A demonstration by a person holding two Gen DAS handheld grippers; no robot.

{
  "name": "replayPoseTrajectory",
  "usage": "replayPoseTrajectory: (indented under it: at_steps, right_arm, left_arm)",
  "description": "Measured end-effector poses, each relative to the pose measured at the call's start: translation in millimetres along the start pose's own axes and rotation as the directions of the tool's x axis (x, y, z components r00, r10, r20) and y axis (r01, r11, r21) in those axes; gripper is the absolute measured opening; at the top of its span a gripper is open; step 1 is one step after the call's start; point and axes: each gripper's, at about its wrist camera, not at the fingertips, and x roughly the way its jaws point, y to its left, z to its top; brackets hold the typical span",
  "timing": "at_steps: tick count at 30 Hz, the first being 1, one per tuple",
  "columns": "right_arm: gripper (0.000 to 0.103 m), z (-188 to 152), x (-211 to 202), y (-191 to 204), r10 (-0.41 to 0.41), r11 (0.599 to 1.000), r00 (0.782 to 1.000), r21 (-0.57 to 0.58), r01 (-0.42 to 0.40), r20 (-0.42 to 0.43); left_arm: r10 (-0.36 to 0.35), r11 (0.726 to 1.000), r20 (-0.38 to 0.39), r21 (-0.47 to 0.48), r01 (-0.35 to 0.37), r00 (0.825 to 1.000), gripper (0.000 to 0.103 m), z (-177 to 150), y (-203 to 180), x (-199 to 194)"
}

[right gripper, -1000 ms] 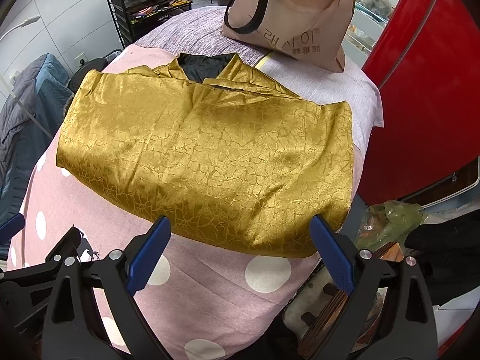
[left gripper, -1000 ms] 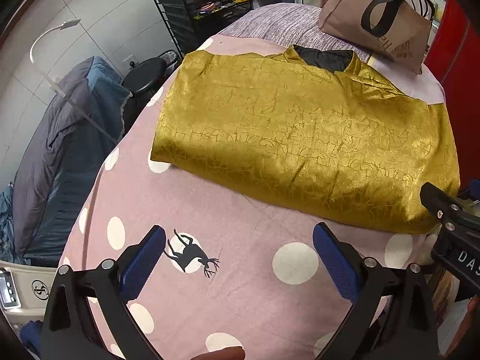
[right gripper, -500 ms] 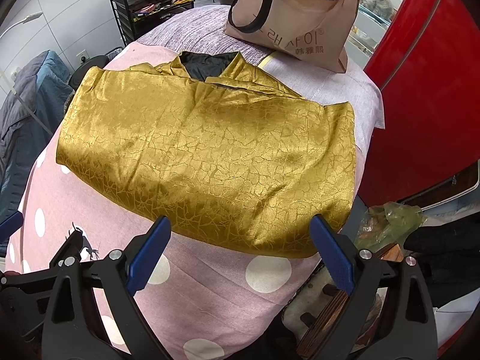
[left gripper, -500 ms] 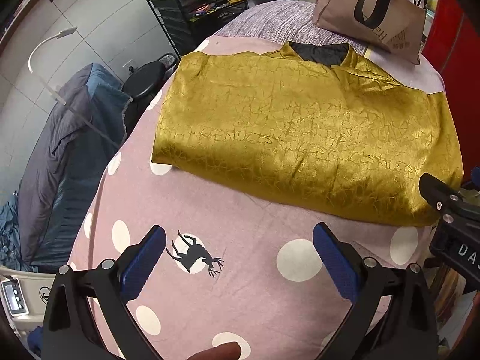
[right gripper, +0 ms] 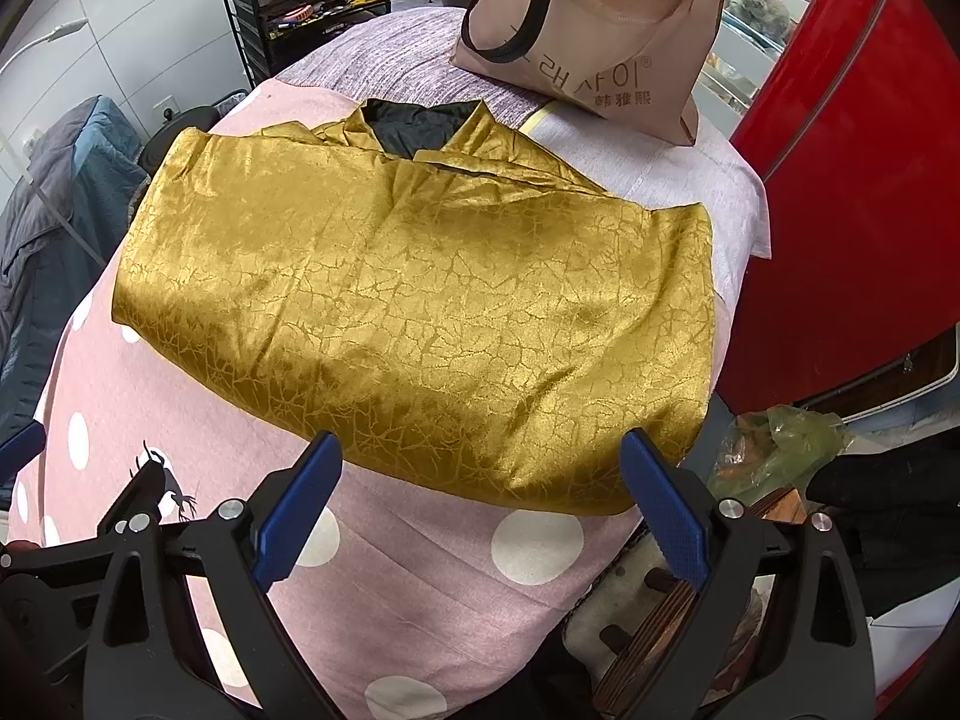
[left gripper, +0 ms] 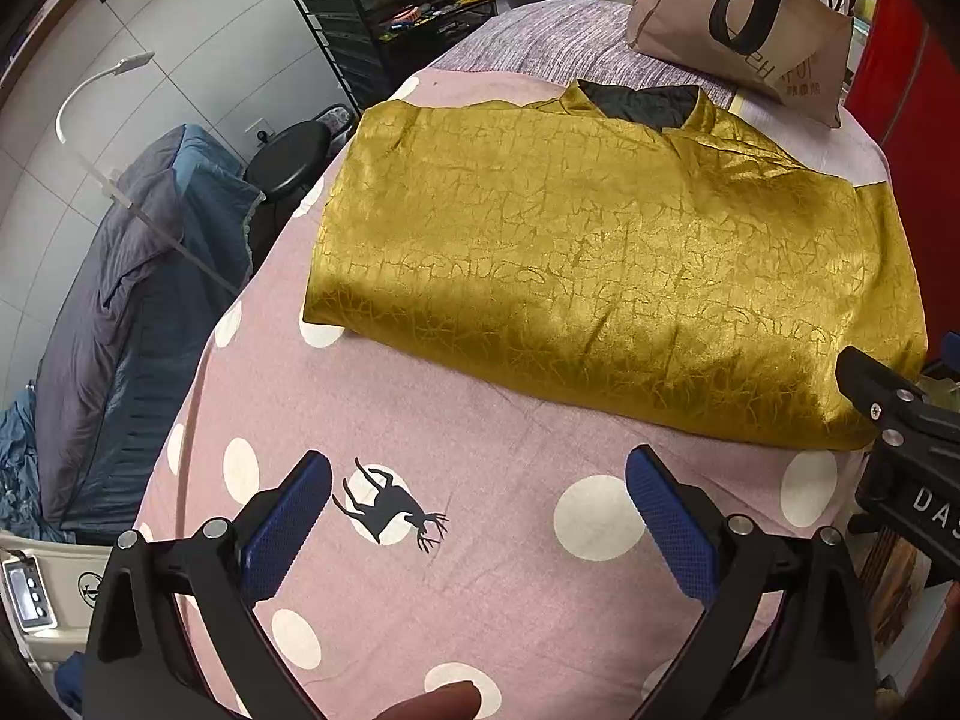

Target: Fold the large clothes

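A shiny gold garment [left gripper: 600,252] with a black-lined collar lies folded into a wide rectangle on a pink polka-dot sheet [left gripper: 480,570]. In the right wrist view the same gold garment [right gripper: 420,300] fills the middle of the table. My left gripper [left gripper: 477,525] hovers open over the bare sheet, short of the garment's near edge, holding nothing. My right gripper [right gripper: 480,507] stands open just above the garment's near right edge, with nothing between its blue pads. The right gripper's black body shows at the right edge of the left wrist view.
A brown tote bag [right gripper: 588,42] stands at the table's far end on grey cloth. A red cabinet [right gripper: 852,180] lines the right side. A black wire rack [left gripper: 396,18], a black stool [left gripper: 288,156] and a blue-grey quilt [left gripper: 120,312] are on the left. A green plastic bag [right gripper: 780,444] lies off the table's right edge.
Both grippers have drifted slightly forward and up over the table; the garment has not moved and both stay open.
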Motion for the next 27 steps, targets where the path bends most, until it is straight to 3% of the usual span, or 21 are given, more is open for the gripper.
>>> replayPoseTrajectory:
  at_steps: [27]
  right_arm:
    - [0.092, -1.4, 1.3, 1.8, -0.003, 1.0, 1.0, -0.002, 0.003, 0.0]
  left_arm:
    - [0.007, 1.0, -0.001, 0.009, -0.007, 1.0, 0.097, -2.0, -0.5, 1.6]
